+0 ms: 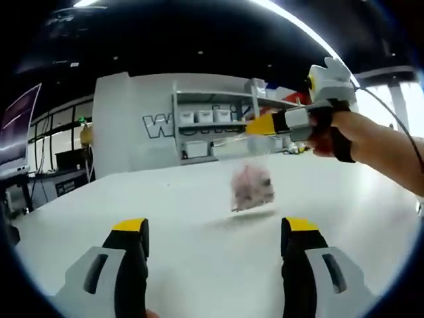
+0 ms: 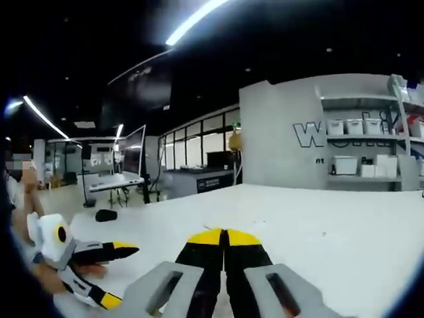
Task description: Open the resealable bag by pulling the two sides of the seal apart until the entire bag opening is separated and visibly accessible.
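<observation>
Left gripper view: right gripper (image 1: pixel 255 126) dangles bag (image 1: pixel 252 187) long axis vertical.

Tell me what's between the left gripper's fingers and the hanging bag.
Bare white table and open air, in the left gripper view. The resealable bag hangs above it from the right gripper, beyond the open left gripper.

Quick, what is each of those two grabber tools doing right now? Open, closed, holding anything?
Left tool: open, holding nothing.
Right tool: closed, pinching the top edge of the resealable bag, which hangs above the white table.
</observation>
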